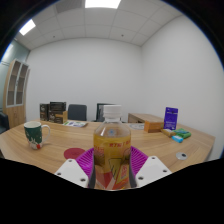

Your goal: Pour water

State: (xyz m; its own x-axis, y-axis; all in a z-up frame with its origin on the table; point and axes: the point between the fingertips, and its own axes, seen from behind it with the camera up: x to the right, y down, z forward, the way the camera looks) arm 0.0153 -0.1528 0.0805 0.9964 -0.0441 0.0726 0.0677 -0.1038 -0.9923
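Note:
A clear plastic bottle (pixel 112 150) with a yellow and red label stands upright between my fingers, and my gripper (pixel 112 163) is shut on it, both purple pads (pixel 86 160) pressing its sides. The bottle is lifted above the wooden table (pixel 150 145). A green mug (pixel 34 132) with a light inside stands on the table beyond my left finger. A small dark red coaster (pixel 73 153) lies just left of the bottle.
On the table's right side lie a purple box (pixel 171 118), a teal packet (pixel 181 134) and a small white object (pixel 182 155). Chairs, books and papers (pixel 76 123) sit along the far edge. A cabinet (pixel 15 90) stands at the left wall.

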